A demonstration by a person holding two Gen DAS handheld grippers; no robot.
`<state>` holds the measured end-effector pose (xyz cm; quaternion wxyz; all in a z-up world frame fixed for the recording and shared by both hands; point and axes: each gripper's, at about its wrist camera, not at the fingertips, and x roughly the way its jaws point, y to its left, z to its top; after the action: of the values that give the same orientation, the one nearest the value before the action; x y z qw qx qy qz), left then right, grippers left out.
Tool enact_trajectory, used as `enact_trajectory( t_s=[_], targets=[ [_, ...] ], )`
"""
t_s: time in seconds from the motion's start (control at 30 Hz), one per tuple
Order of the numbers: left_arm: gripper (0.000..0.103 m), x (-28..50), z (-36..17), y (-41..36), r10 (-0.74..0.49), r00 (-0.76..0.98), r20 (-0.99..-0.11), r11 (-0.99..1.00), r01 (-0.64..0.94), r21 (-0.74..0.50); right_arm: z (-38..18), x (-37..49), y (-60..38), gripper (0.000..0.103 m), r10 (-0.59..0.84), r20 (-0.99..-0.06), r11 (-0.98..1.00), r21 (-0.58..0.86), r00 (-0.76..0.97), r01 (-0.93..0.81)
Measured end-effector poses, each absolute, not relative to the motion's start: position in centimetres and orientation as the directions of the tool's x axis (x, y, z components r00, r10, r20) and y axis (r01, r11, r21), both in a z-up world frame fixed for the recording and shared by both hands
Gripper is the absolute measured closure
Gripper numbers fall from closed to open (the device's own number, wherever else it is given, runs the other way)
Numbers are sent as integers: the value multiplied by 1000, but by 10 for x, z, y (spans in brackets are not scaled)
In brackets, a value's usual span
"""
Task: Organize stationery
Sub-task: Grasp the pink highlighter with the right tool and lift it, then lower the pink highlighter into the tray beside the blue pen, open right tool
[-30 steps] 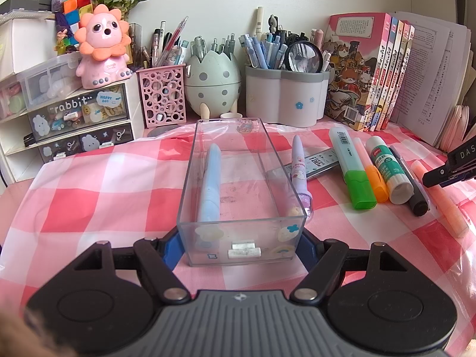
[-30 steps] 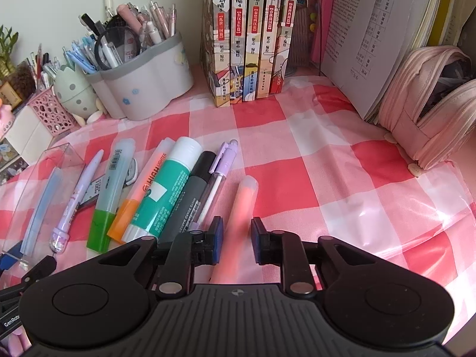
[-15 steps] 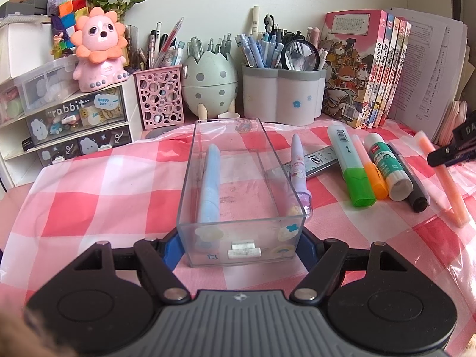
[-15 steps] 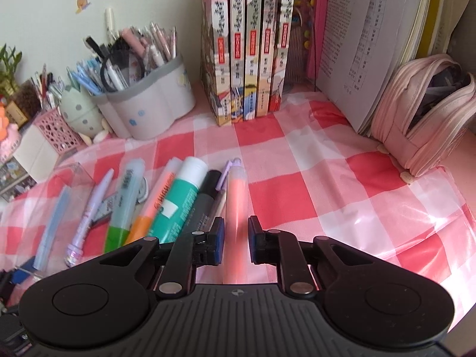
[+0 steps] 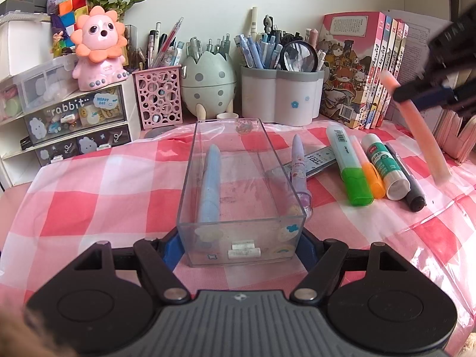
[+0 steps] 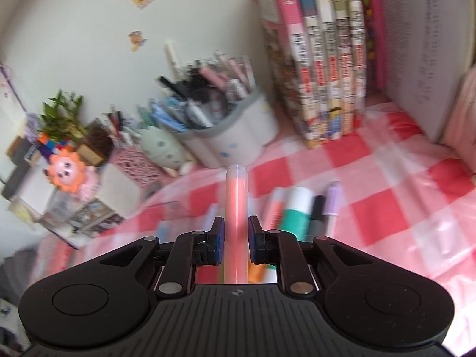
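A clear plastic box [image 5: 241, 190] stands on the pink checked cloth with a light blue pen [image 5: 209, 175] lying inside. My left gripper [image 5: 239, 245] is shut on the box's near end, one blue pad on each side. My right gripper [image 6: 235, 239] is shut on a salmon-pink highlighter [image 6: 236, 208] and holds it above the cloth; it shows at the right of the left wrist view [image 5: 416, 128], tilted. A purple pen [image 5: 299, 166], green highlighter [image 5: 348, 163], orange highlighter [image 5: 367, 169], glue stick [image 5: 383, 163] and black marker [image 5: 407, 183] lie right of the box.
Pen holders stand along the back: a pink lattice cup [image 5: 157, 96], an egg-shaped holder [image 5: 208, 80] and a grey-white holder [image 5: 281, 92]. Books [image 5: 363, 68] stand at the back right. A small drawer unit [image 5: 71, 119] with a pink lion toy [image 5: 99, 47] is at the left.
My right gripper has lifted the salmon-pink highlighter off the cloth and swung up and to the left. My left gripper and the box have not moved.
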<state>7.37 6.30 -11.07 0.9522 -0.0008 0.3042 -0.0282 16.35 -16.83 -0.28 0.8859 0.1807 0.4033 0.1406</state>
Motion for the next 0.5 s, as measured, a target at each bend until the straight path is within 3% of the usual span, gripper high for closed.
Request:
enact_trajectory(
  t_s=[0.23, 0.5],
  targets=[
    [54, 73, -111, 65, -63, 815, -576, 998, 52, -36, -2, 181, -115, 88, 521, -642, 830, 536, 562, -158],
    [54, 73, -110, 67, -73, 817, -572, 997, 50, -55, -19, 194, -67, 88, 535, -684, 830, 534, 495, -160]
  ],
)
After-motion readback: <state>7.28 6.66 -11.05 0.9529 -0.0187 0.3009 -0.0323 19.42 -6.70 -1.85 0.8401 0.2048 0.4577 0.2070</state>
